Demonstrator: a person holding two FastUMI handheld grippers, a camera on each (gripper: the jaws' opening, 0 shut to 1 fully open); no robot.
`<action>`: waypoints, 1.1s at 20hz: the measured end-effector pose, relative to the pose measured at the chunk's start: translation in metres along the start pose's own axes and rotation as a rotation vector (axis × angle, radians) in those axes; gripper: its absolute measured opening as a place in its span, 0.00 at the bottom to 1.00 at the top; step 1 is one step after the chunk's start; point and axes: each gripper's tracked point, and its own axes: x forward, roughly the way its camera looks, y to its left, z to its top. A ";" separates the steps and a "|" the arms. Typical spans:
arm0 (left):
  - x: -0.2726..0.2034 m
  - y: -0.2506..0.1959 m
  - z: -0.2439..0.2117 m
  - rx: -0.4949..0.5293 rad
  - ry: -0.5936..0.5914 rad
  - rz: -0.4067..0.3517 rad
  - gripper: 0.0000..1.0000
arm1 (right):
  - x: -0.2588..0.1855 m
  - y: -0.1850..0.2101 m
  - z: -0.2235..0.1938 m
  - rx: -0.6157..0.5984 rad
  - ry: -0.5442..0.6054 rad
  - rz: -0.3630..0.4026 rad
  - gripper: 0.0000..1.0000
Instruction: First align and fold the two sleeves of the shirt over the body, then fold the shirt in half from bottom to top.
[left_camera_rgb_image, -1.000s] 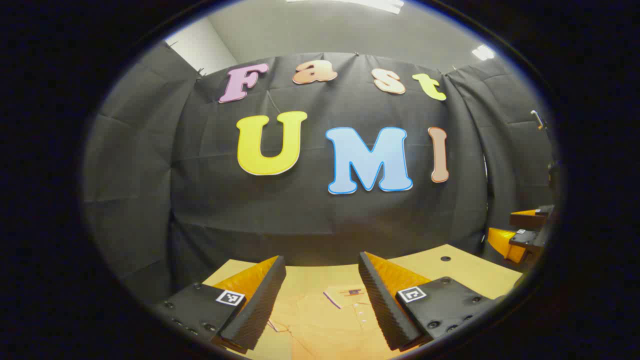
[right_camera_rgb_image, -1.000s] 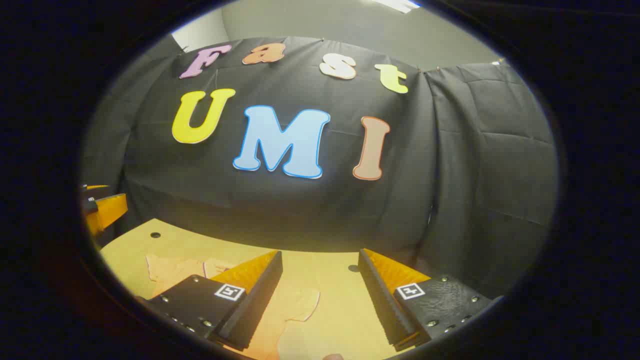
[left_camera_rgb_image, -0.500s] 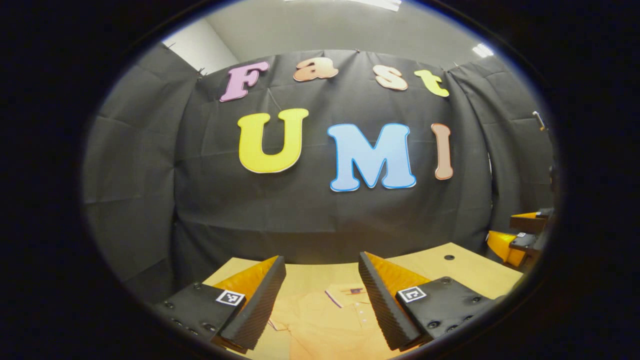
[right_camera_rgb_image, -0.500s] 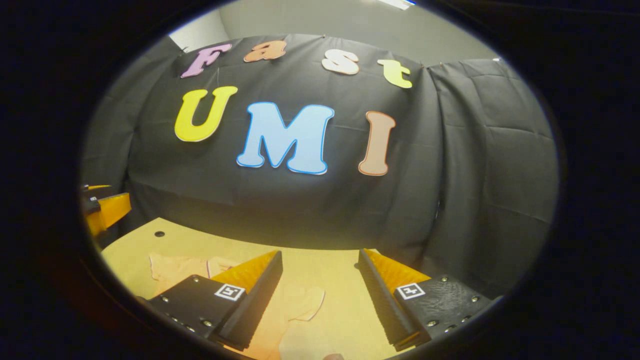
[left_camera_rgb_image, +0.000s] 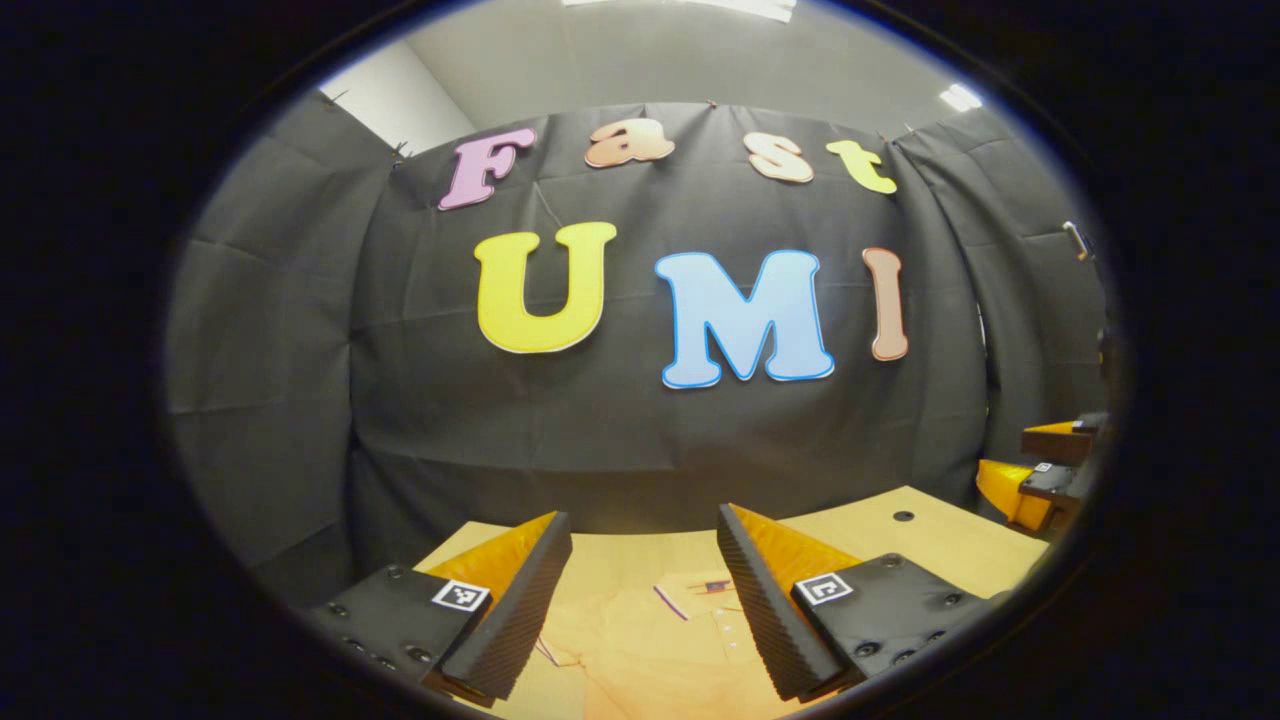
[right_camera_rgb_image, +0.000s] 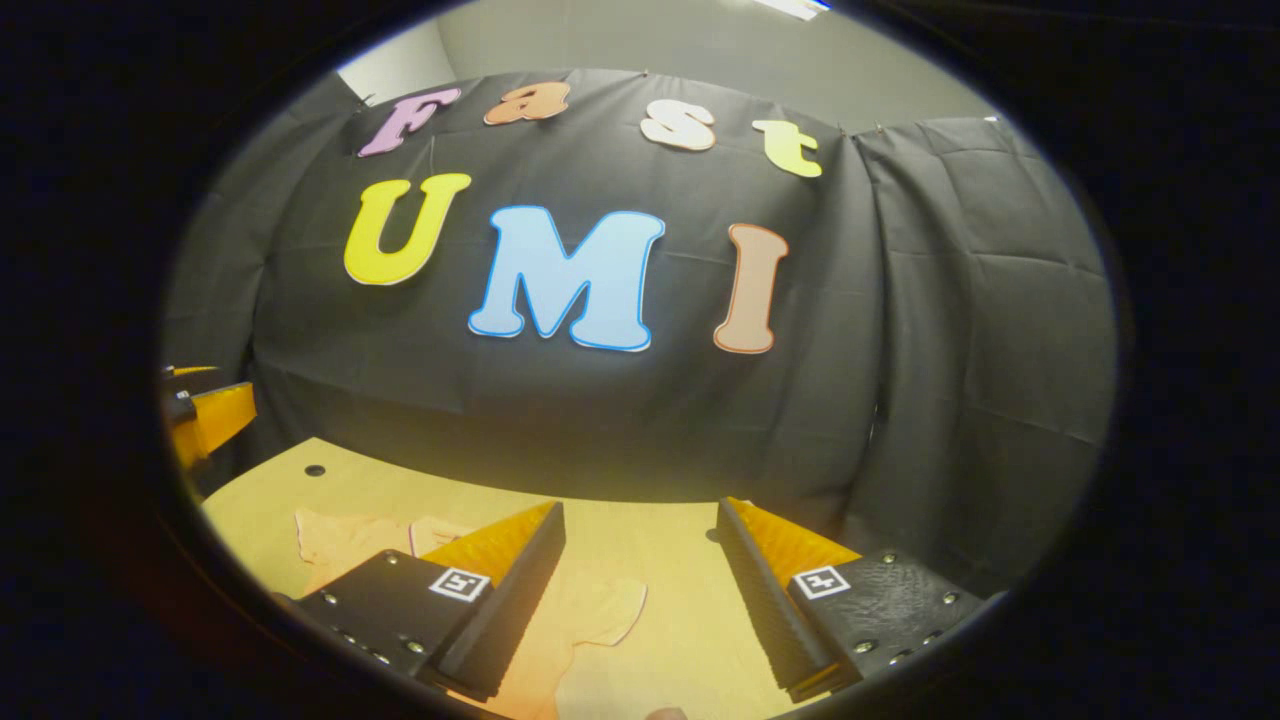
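Black cloth walls (left_camera_rgb_image: 640, 440) close off the booth behind a light wooden table (left_camera_rgb_image: 930, 545), and one orange shirt (left_camera_rgb_image: 650, 640) lies flat on that table, spread out and unfolded.

In the left gripper view the shirt shows its collar end: a short placket with small buttons, a dark-edged collar and a small label at the neck. That part lies between and below the left gripper (left_camera_rgb_image: 640, 615), whose two fingers stand wide apart above the fabric with nothing between them. Whether they touch the cloth cannot be told.

The right gripper view takes in a different part of the shirt (right_camera_rgb_image: 590, 620): a rounded short sleeve with a thin dark trim along its hem lies on the table between the fingers of the right gripper (right_camera_rgb_image: 640, 610), and the collar area appears to the left of that gripper's left finger. The right gripper's fingers are also spread wide, empty, over the sleeve.

Each view catches the other tool at the edge: the right gripper (left_camera_rgb_image: 1040, 470) sits at the far right of the table in the left gripper view, and the left gripper (right_camera_rgb_image: 205, 420) at the far left of the table in the right gripper view.

Two small round holes (right_camera_rgb_image: 314, 470) mark the tabletop in the right gripper view, one at each far corner; one hole (left_camera_rgb_image: 903, 516) shows in the left gripper view. Two grippers and one shirt are in the booth.
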 end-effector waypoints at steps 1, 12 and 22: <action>0.000 0.001 -0.002 0.000 0.005 0.004 0.96 | 0.002 0.001 -0.004 -0.001 0.009 0.007 0.94; -0.006 0.024 -0.024 -0.047 0.054 0.049 0.96 | 0.065 0.011 -0.068 0.010 0.174 0.084 0.95; -0.006 0.028 -0.031 -0.049 0.065 0.061 0.97 | 0.129 0.019 -0.135 0.022 0.332 0.096 0.95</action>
